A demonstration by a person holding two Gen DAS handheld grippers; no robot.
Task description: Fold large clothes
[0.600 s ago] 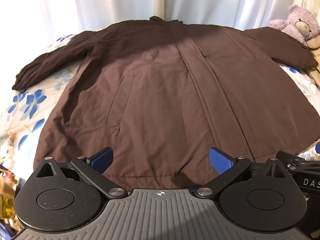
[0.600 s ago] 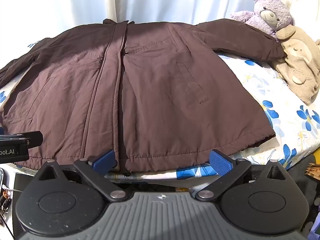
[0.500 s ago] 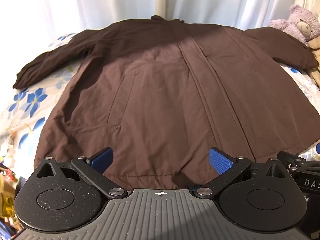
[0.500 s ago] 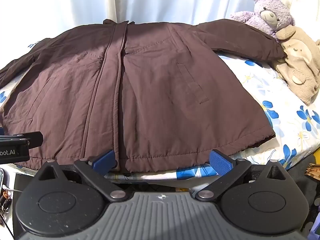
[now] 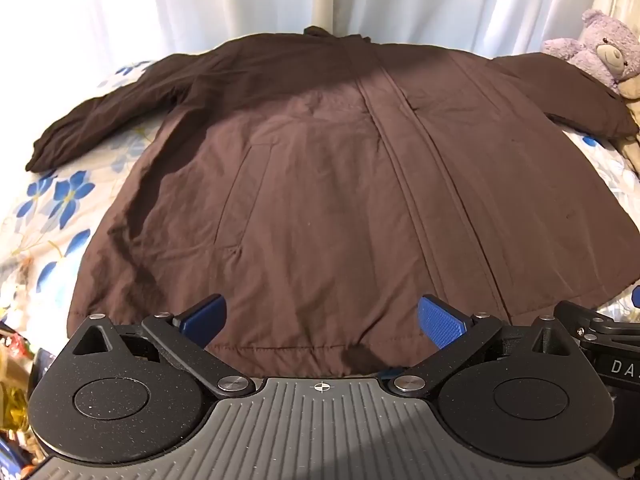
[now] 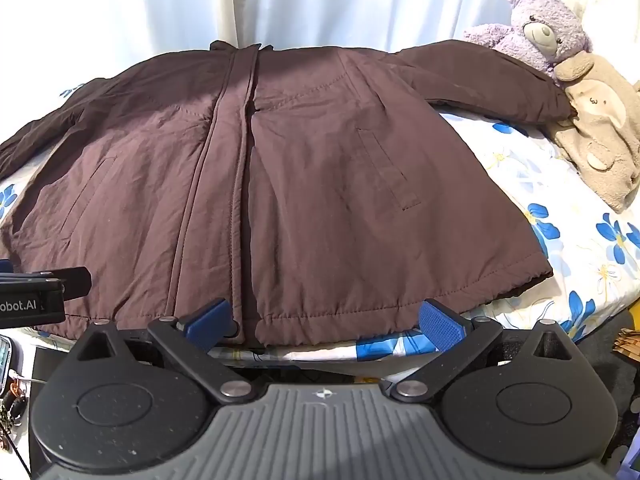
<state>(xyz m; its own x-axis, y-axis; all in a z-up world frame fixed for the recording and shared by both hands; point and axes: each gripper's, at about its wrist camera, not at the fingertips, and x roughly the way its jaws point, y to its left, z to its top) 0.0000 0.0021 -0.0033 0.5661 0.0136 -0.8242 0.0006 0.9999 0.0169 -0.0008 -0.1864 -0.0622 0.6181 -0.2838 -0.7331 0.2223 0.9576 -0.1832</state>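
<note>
Both tools hang over the near hem with their blue pads spread wide and nothing between them: the left gripper (image 5: 320, 318) above the left half, the right gripper (image 6: 326, 320) near the front placket. The brown coat (image 5: 320, 184) lies flat, front up, on the flowered bedsheet (image 6: 560, 216), sleeves out sideways. I'd worry about a pinch catching only the top layer of that puffy fabric, dragging the coat crooked. The right sleeve (image 6: 480, 76) touches the purple bear (image 6: 536, 28) and could snag it when folded.
</note>
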